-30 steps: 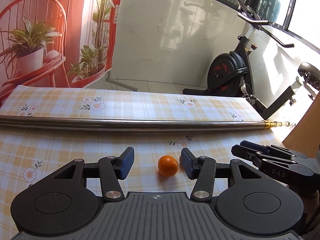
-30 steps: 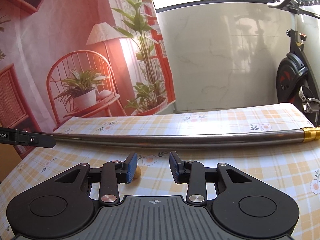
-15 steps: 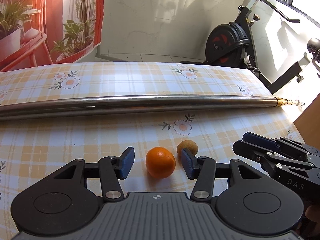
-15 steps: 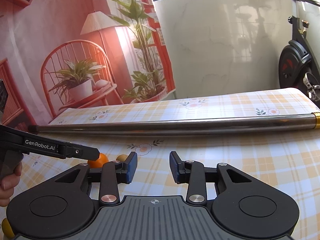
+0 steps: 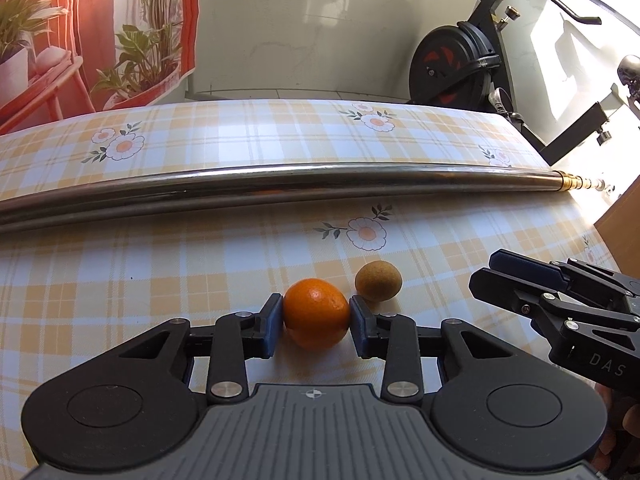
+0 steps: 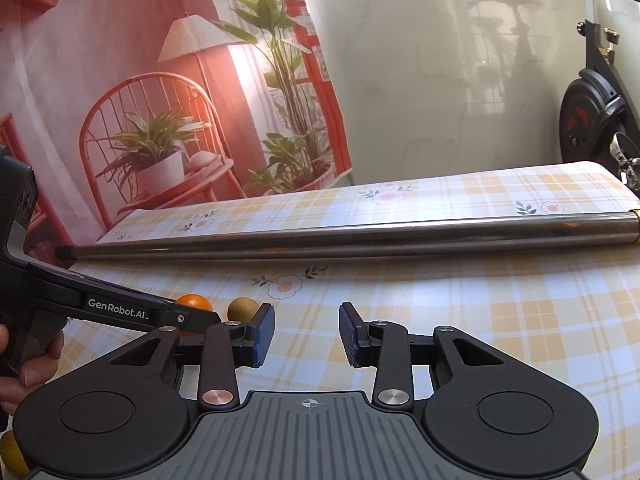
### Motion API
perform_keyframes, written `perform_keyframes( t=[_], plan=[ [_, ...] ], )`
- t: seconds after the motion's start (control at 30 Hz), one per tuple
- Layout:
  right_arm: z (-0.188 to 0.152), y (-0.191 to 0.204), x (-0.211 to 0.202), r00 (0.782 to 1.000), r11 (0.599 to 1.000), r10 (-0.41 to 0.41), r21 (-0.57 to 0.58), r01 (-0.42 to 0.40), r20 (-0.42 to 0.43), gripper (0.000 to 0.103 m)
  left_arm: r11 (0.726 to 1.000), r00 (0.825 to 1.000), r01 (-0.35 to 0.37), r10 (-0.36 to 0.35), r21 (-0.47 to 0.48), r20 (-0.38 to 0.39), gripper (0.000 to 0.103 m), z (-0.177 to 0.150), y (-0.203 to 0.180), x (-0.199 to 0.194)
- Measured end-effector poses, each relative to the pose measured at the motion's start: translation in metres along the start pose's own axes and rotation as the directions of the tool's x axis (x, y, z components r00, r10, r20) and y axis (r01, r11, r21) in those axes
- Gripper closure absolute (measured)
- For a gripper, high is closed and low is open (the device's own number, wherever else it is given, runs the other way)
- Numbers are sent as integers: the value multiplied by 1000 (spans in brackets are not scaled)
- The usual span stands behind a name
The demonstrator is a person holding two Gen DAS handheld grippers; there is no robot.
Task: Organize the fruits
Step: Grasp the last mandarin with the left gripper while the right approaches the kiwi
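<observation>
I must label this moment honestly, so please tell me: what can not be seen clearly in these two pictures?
- Orange, right wrist view: mostly hidden behind the left gripper; the grip cannot be judged there.
- Yellow object, right wrist view: cut off by the corner and the right gripper; kind unclear.
- Metal pole, left wrist view: left end runs out of frame.
- Where the fruits should go: no bowl or basket appears in either view.

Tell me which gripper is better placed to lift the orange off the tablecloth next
Left. The left gripper already has its pads against both sides of the orange. The right gripper is open with only tablecloth between its fingers, off to the side of the brown fruit.
</observation>
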State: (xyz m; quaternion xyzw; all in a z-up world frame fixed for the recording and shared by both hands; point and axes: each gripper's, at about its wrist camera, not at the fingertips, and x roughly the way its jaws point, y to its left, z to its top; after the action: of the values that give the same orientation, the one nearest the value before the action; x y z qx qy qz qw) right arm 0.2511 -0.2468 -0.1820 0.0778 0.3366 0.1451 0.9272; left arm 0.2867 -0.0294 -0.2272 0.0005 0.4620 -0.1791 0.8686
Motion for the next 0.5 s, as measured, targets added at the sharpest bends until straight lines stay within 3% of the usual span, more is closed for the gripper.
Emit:
perform_keyframes(
  t=[0.33,0.5],
  plan=[
    [4,10,7,1000,999,14,-36,-14,-16,70,1000,996,-9,9,4,88,66,-10,-1,-41],
    [6,24,15,999,995,26,-92,-28,-24,70,999,991,-27,32,-38,131,66,-19,6,-69]
  ],
)
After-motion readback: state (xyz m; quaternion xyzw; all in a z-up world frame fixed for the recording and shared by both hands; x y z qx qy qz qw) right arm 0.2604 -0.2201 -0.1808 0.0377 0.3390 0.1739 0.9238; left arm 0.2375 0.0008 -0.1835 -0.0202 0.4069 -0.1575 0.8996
